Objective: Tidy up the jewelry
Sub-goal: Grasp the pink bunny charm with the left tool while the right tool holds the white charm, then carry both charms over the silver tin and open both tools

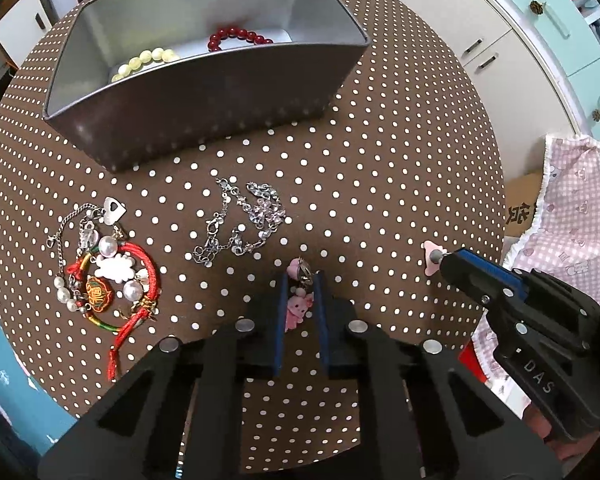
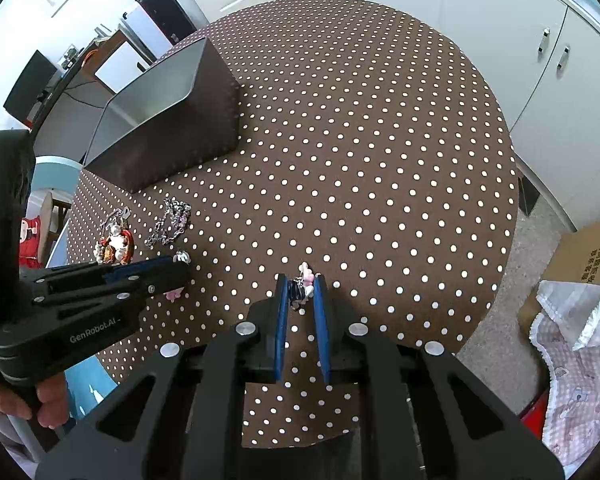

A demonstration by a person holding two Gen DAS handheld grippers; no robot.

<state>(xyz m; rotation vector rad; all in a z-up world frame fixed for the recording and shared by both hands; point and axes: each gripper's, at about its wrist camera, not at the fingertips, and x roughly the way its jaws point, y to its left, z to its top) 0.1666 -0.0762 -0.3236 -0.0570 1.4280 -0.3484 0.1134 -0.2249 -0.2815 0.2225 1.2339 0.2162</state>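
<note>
Where the left hand-held gripper (image 1: pixel 301 276) points, a pink charm (image 1: pixel 298 305) sits pinched between its jaws

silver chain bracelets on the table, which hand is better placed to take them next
Neither is free: each gripper is shut on a pink charm. Once emptied, probably the left gripper; the silver chain bracelets lie just ahead of it, while the right gripper sits further off.

Brown polka-dot tablecloth (image 1: pixel 380 184) fills the round table. At two o'clock in the left wrist view, white cupboards (image 1: pixel 460 32) beside pale-blue cabinet doors (image 1: pixel 556 12). At three o'clock, pink checked cloth (image 1: pixel 568 216) drapes over a cardboard box (image 1: pixel 520 208). Ten o'clock in the right view, a black monitor (image 2: pixel 30 82).
</note>
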